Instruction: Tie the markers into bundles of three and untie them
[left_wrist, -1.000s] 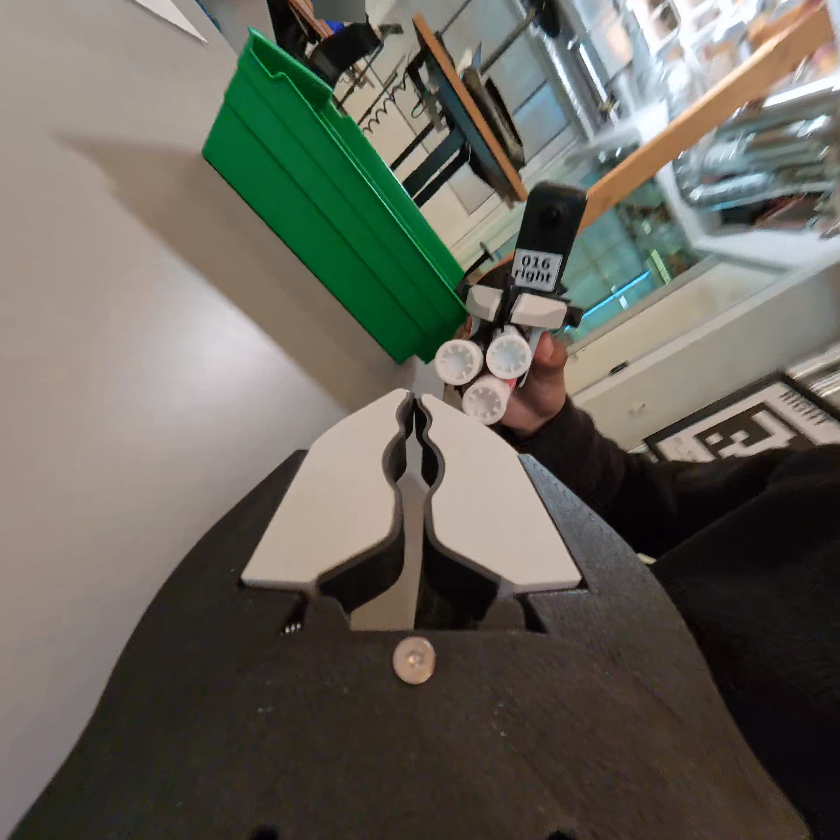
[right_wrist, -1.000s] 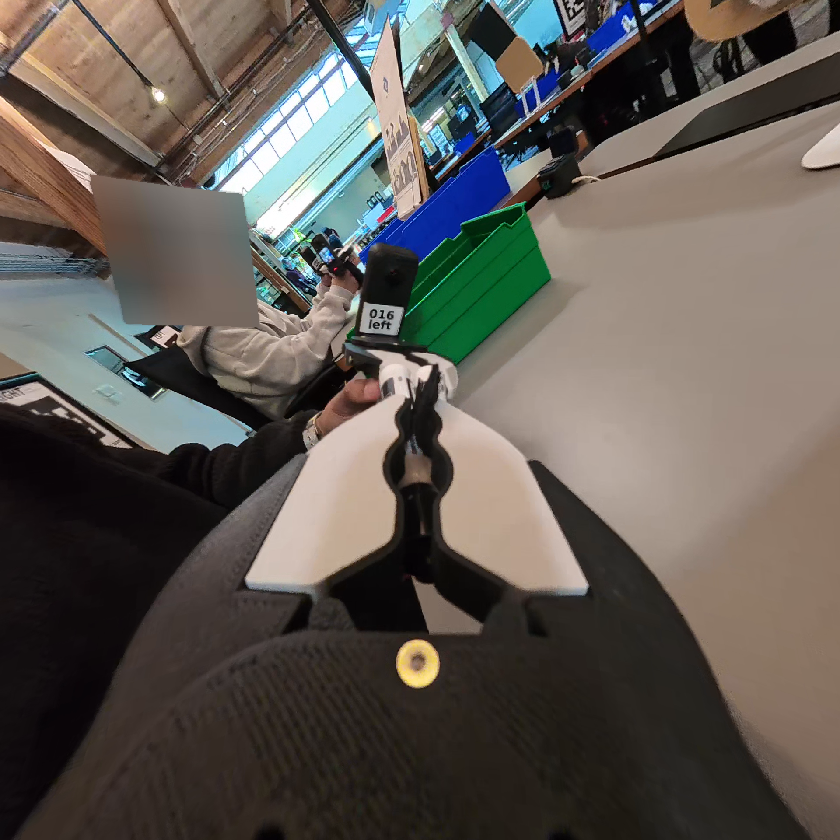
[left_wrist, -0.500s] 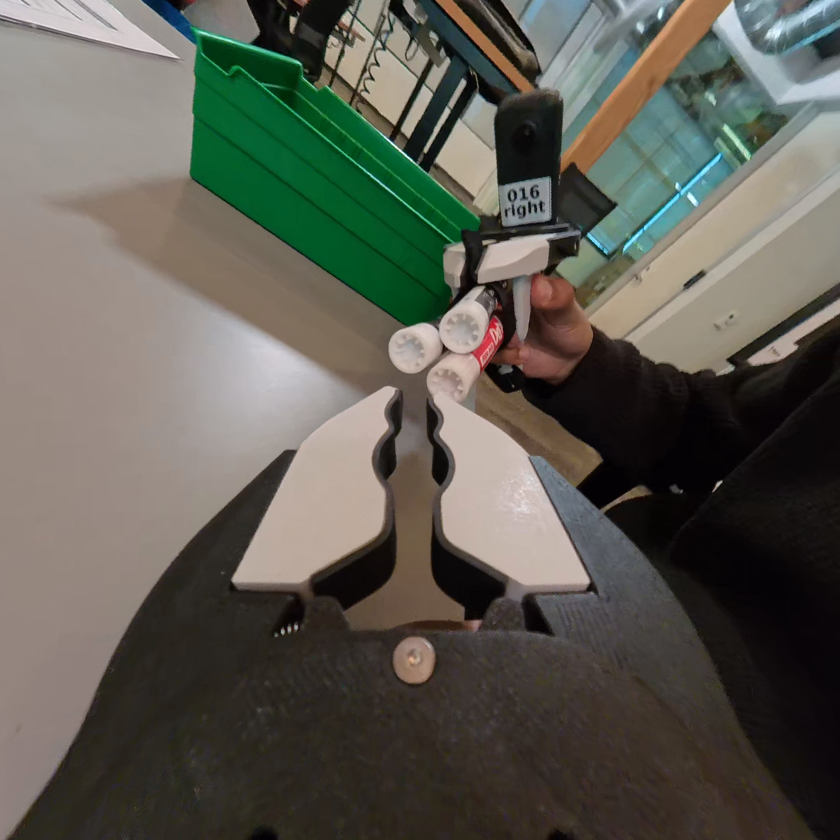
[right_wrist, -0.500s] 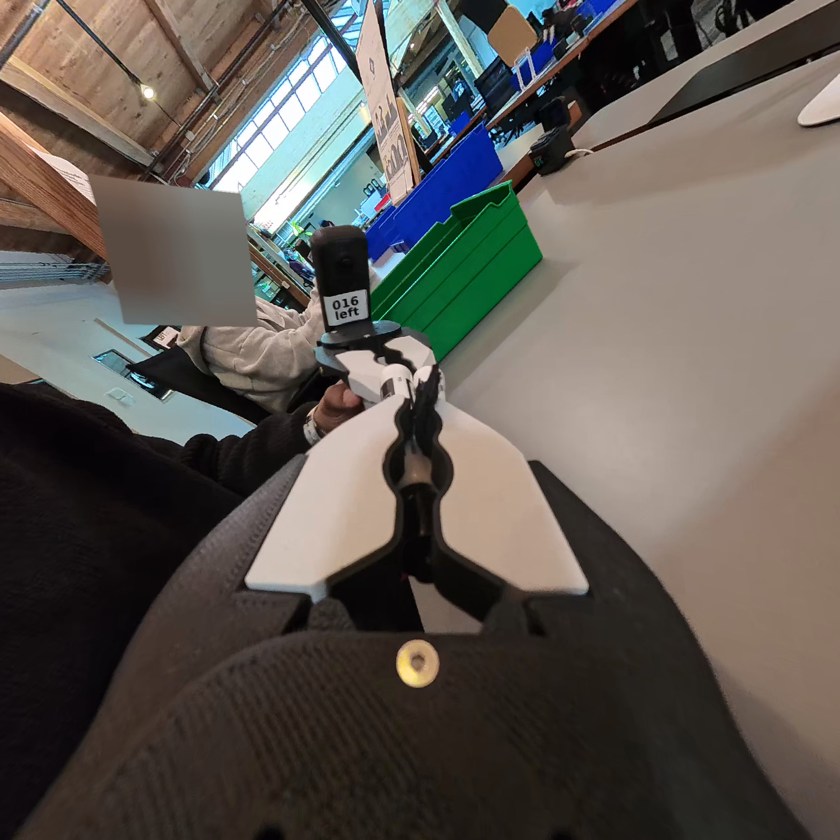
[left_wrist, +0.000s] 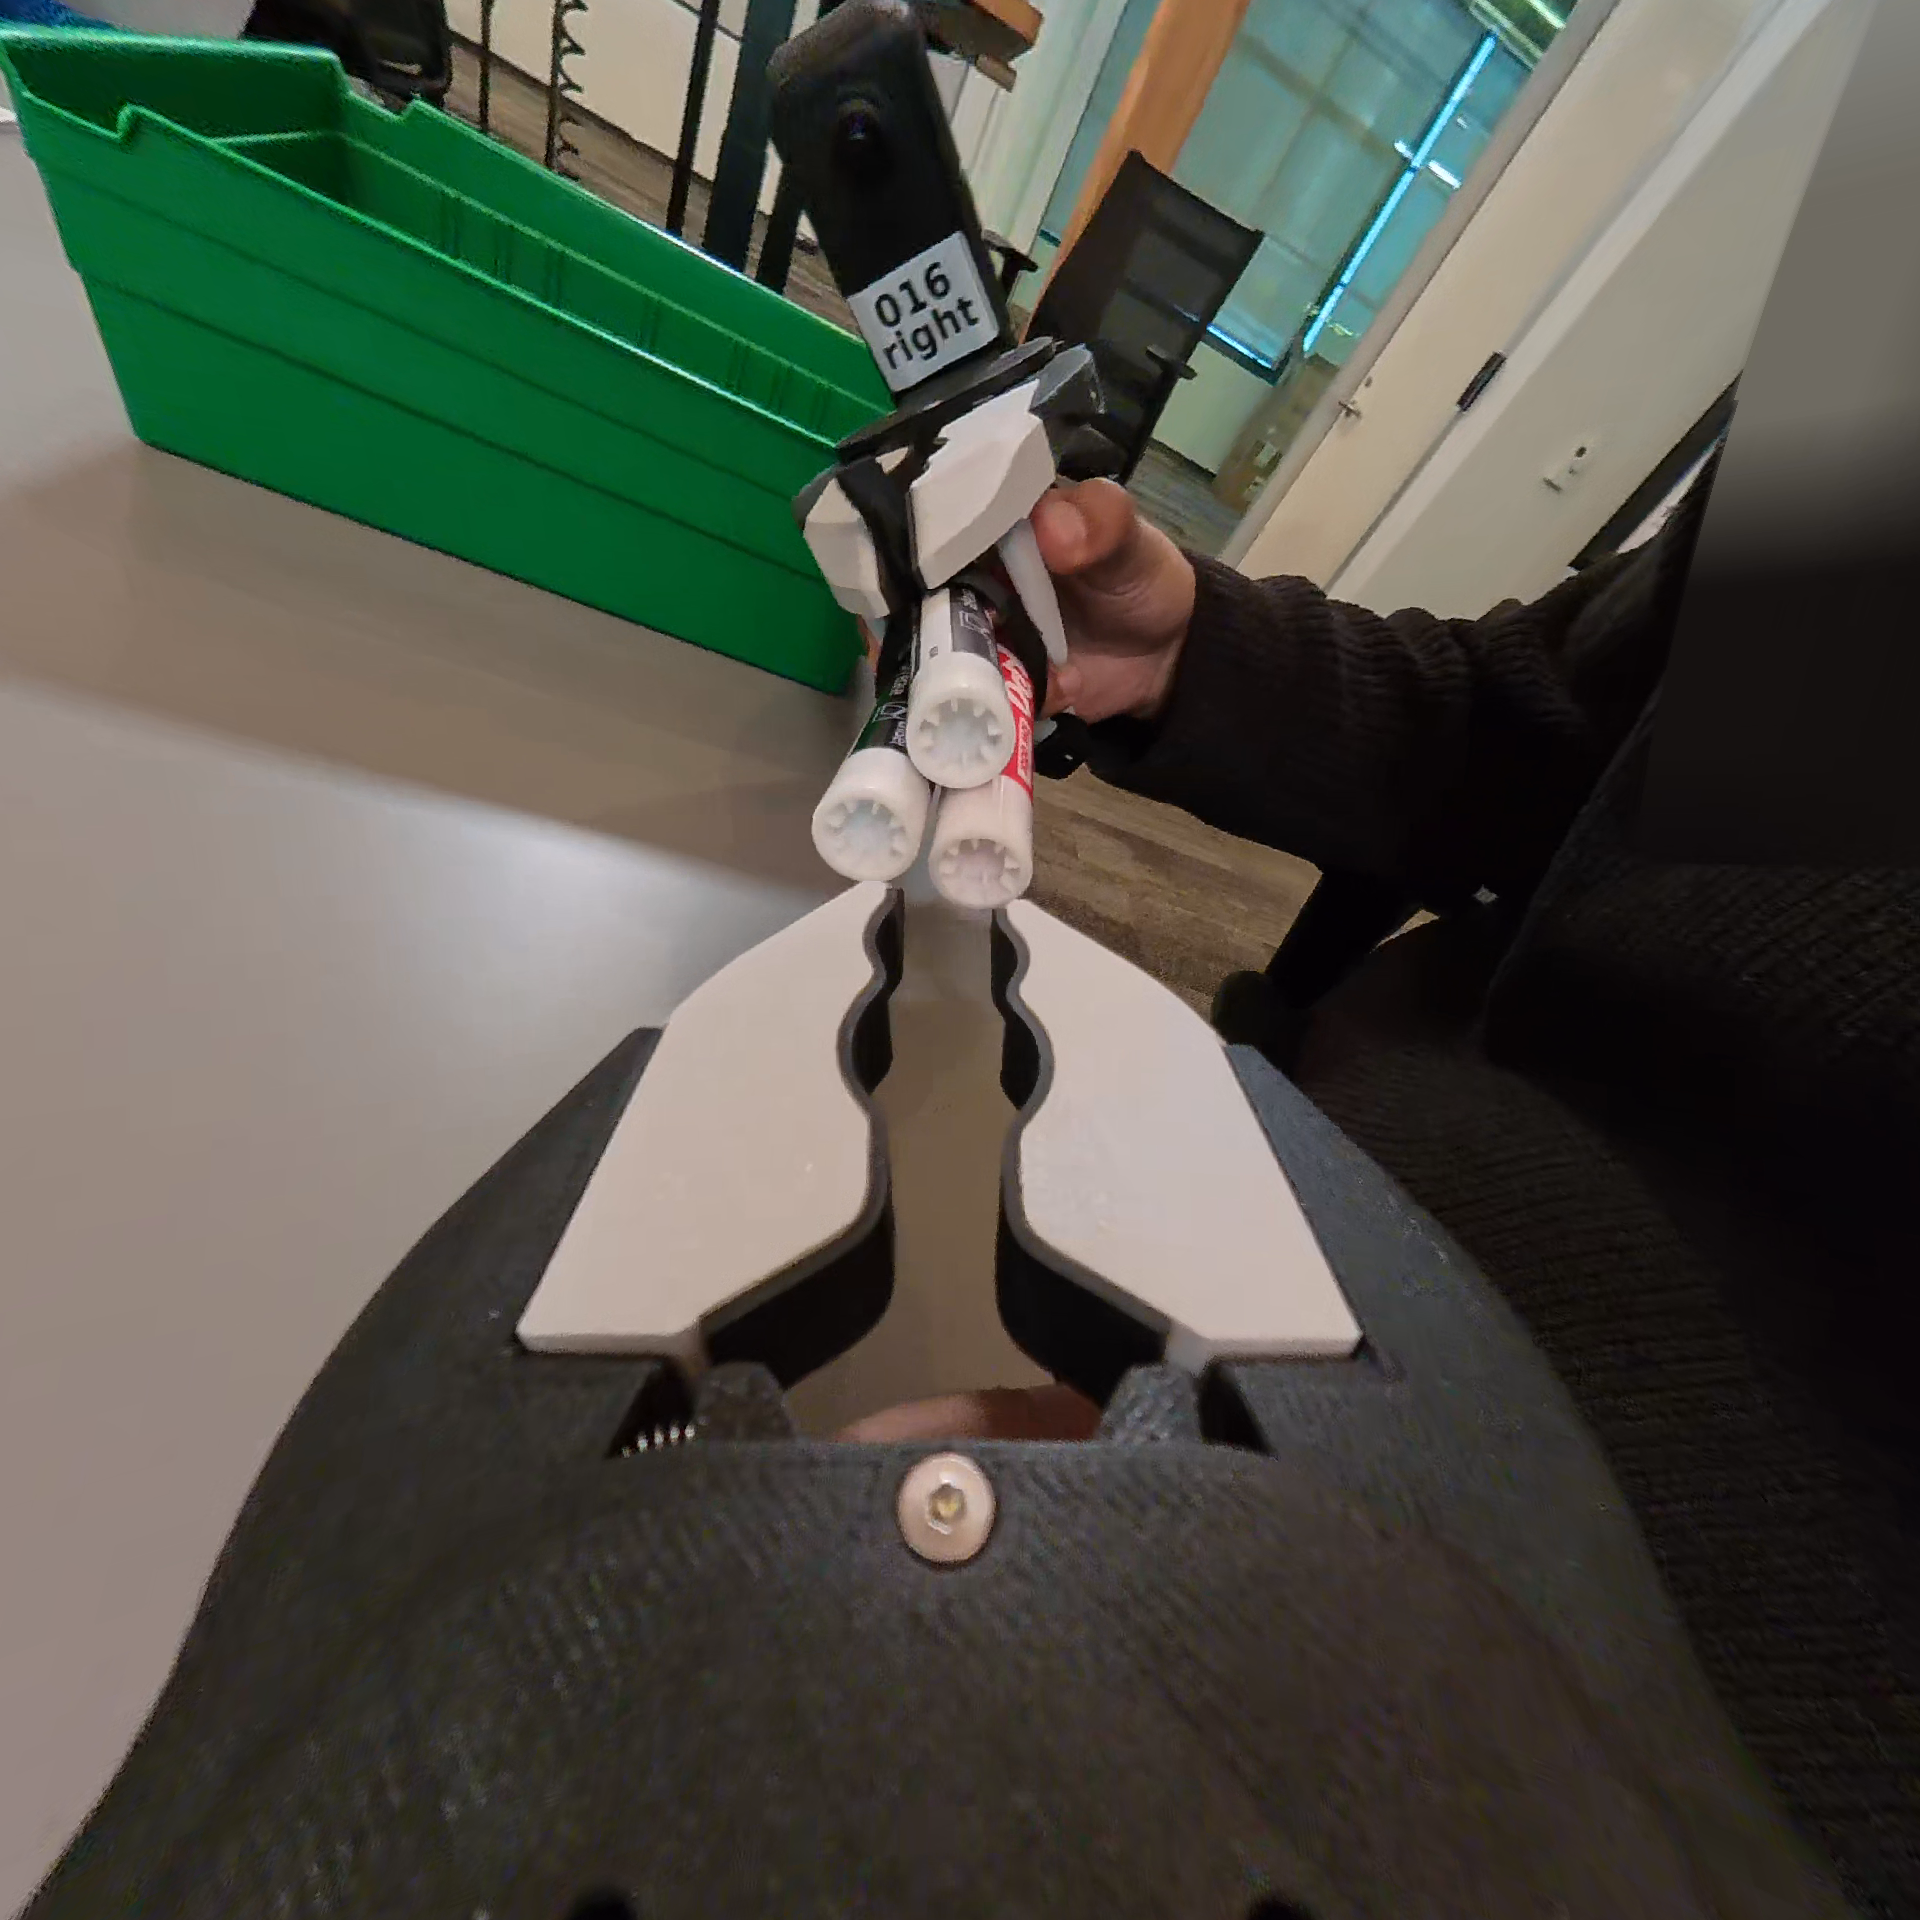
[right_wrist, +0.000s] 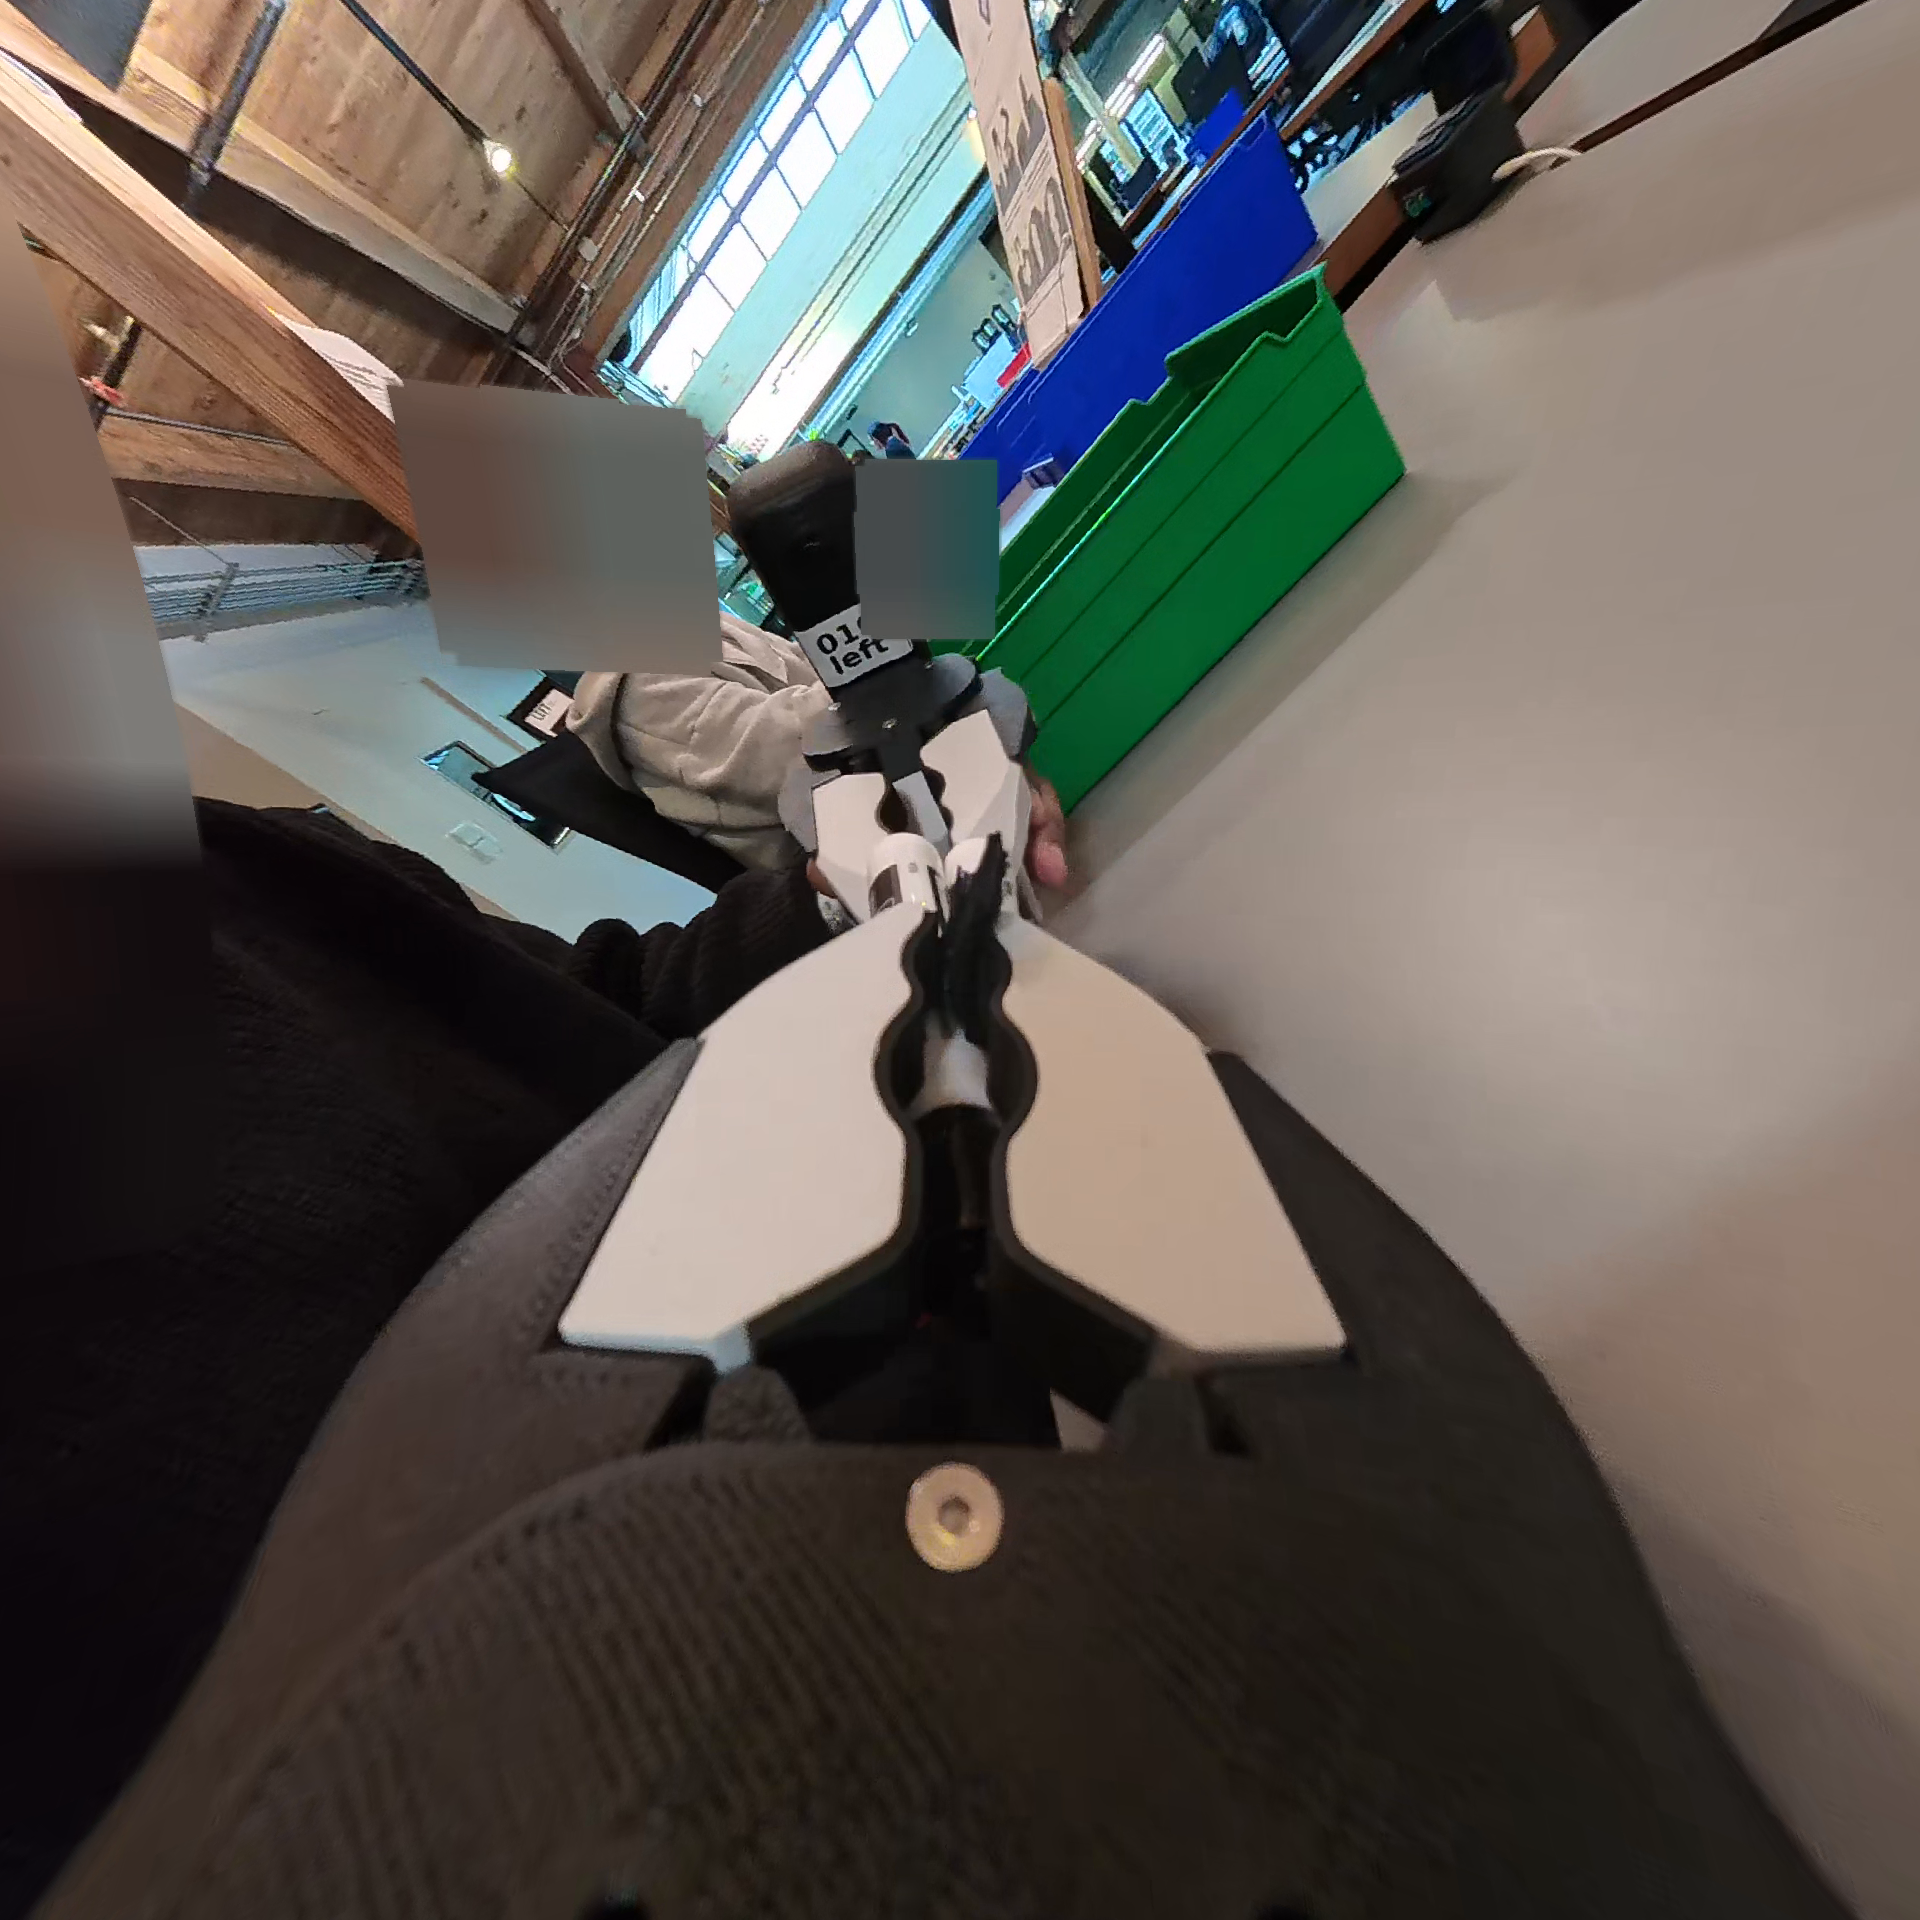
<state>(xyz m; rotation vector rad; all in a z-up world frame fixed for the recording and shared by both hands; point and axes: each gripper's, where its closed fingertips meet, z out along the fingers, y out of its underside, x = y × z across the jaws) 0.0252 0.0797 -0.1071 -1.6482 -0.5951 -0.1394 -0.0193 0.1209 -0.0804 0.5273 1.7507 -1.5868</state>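
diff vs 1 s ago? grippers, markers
The left gripper jaws went from nearly shut to open, empty, closing in on the ends of the three markers. The right gripper stayed shut on the markers. The green bin stays on the table.

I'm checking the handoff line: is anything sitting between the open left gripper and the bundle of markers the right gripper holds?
Nothing visible. The left gripper, jaws apart, faces the markers in the right gripper, with only open air between.
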